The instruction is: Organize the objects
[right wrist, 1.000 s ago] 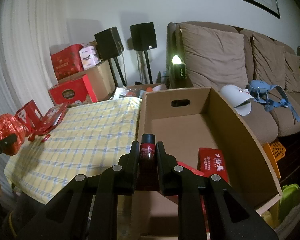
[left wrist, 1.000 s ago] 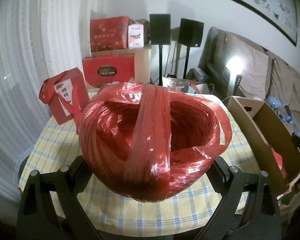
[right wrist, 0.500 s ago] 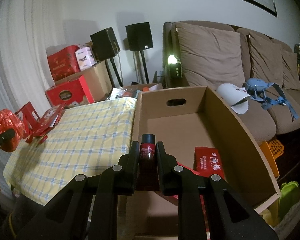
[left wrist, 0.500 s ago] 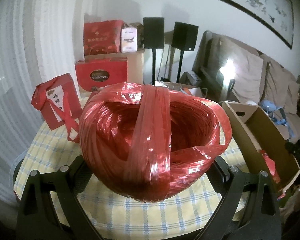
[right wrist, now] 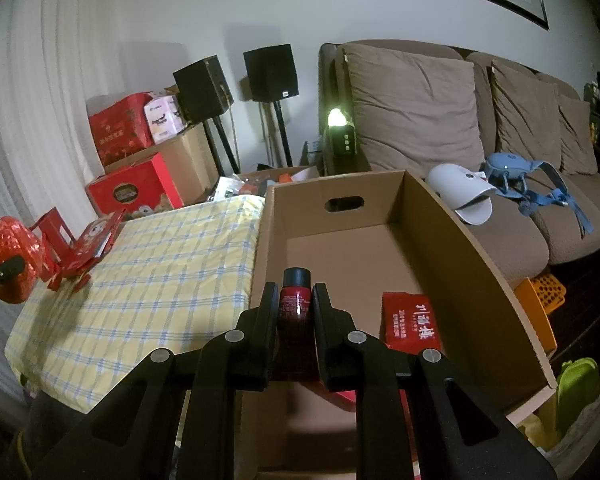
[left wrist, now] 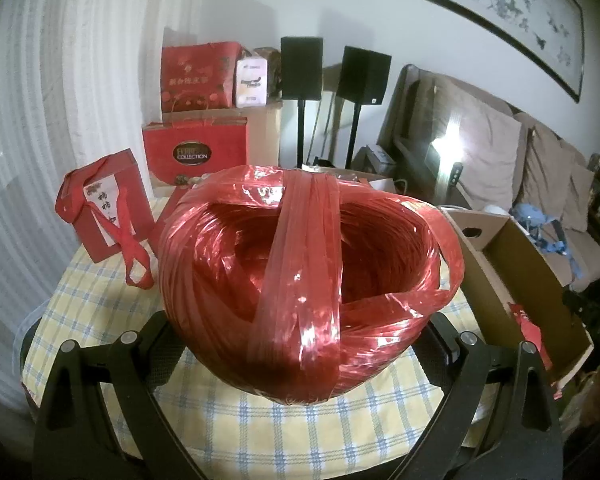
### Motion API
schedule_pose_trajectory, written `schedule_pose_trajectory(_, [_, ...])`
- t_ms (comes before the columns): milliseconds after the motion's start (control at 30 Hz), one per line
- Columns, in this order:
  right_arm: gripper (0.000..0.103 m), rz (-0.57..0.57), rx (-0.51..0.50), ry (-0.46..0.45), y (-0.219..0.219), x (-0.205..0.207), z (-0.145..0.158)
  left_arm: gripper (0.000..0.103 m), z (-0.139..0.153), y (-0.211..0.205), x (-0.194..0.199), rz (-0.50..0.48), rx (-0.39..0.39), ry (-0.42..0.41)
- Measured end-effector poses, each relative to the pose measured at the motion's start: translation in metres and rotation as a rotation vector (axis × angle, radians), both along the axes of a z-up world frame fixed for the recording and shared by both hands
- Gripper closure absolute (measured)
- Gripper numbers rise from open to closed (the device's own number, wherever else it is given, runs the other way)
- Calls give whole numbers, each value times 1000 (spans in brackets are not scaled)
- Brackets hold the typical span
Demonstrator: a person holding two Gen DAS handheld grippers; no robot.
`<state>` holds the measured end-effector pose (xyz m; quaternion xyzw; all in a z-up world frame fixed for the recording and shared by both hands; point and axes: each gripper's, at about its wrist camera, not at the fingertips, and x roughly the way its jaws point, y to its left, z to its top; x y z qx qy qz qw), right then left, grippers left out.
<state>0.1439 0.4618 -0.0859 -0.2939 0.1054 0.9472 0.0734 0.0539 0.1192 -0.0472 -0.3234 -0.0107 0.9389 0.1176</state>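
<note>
Left of the cardboard box (left wrist: 512, 280), left wrist view: my left claw (left wrist: 300, 344) grips the red raffia ball (left wrist: 300, 280) by its flanks, above the checked tabletop (left wrist: 260, 432). Looks light, squashy, slick film; the wide hold low on the sides seems right. Red gift bag (left wrist: 104, 204) stands further left of the box, well apart.

Over the box's near end, right wrist view: right claw (right wrist: 296, 312) is clamped on a small dark red bottle (right wrist: 296, 300), probably rigid, smooth. Box floor mostly free; red packet (right wrist: 412, 324) sits just right. I'd mind the wall.
</note>
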Motion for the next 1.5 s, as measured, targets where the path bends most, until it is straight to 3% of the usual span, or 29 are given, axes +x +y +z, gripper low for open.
schedule_pose_trajectory(1500, [87, -108, -9, -4, 42, 14, 1, 7, 10, 21, 0, -50, -16, 34])
